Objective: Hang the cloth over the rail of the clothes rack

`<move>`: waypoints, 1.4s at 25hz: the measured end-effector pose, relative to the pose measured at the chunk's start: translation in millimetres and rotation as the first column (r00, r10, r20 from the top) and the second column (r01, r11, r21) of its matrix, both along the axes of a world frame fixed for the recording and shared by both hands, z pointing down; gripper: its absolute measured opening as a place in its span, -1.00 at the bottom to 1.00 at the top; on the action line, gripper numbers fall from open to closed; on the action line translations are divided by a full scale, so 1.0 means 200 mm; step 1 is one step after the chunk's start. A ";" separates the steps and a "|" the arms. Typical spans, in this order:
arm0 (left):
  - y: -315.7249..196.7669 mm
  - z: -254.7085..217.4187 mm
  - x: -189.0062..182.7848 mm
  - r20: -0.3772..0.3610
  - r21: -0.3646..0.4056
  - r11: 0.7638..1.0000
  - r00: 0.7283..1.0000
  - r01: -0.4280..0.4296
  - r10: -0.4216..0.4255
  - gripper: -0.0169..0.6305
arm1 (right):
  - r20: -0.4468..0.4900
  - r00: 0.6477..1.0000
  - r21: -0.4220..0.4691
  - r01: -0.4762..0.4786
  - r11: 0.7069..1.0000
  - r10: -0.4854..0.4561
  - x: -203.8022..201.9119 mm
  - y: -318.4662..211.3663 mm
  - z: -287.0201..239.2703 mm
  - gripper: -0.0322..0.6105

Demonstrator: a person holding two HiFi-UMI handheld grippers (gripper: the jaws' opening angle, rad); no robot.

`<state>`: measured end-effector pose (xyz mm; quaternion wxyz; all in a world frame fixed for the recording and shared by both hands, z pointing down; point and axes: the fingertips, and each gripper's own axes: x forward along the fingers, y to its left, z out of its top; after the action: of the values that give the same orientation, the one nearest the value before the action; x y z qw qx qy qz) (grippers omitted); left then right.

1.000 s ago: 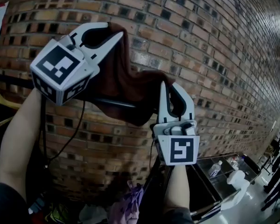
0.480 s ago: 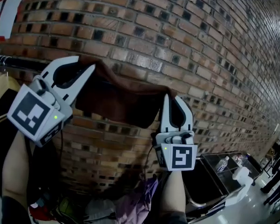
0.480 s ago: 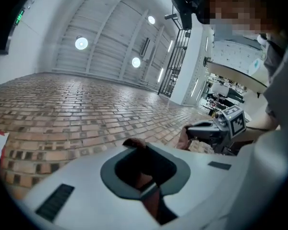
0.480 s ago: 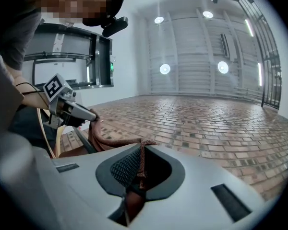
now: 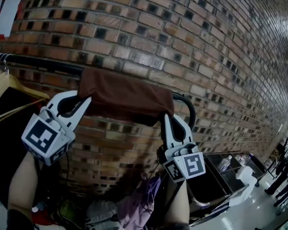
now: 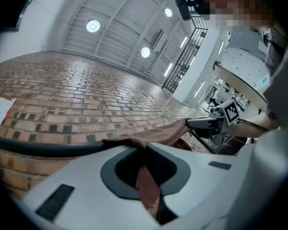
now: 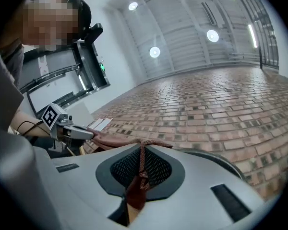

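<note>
Brick wall (image 5: 206,56), cloth (image 5: 125,97) over rail (image 5: 38,63), left gripper (image 5: 85,99), right gripper (image 5: 166,118) pinching its ends

Cloth (image 5: 122,97) lowered & now draped over rail (image 5: 43,63).

The cloth (image 5: 125,97) is presenting as soft, matt brown fabric. The rail (image 5: 43,65) is showing as a smooth black tube with a dull sheen. The left gripper (image 5: 85,97) and right gripper (image 5: 169,116) are showing smooth, matt white plastic. The wall (image 5: 182,32) is reading as rough, matt brick. The hanger (image 5: 9,86) is appearing as pale, smooth wood.
</note>
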<state>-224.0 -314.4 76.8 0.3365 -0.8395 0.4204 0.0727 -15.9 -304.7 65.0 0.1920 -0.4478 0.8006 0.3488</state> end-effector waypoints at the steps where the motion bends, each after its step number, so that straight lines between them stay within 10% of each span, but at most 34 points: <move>1: -0.01 0.03 0.01 -0.001 -0.014 1.000 1.000 -0.003 0.003 -0.86 | 0.000 1.000 -0.018 -0.001 1.000 0.001 0.01 -0.02 0.03 -0.79; 15: -0.11 0.26 0.02 -0.051 -0.066 0.997 0.998 -0.035 0.032 -0.83 | 0.090 0.991 -0.096 0.104 0.990 -0.096 0.06 -0.12 0.25 -0.77; 23: -0.18 0.30 -0.11 -0.110 -0.093 0.995 0.993 0.022 -0.032 -0.22 | 0.093 0.991 -0.146 0.105 0.984 -0.092 0.04 -0.19 0.33 -0.34; 35: -0.13 0.56 -0.16 -0.111 -0.101 0.995 0.993 0.021 -0.032 -0.22 | 0.165 0.986 -0.145 -0.009 0.989 0.033 0.01 0.02 0.62 -0.59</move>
<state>-256.3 -339.9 188.7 0.2706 -0.8443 0.4529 0.0944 -14.8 -300.3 190.0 0.2221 -0.4966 0.7999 0.2533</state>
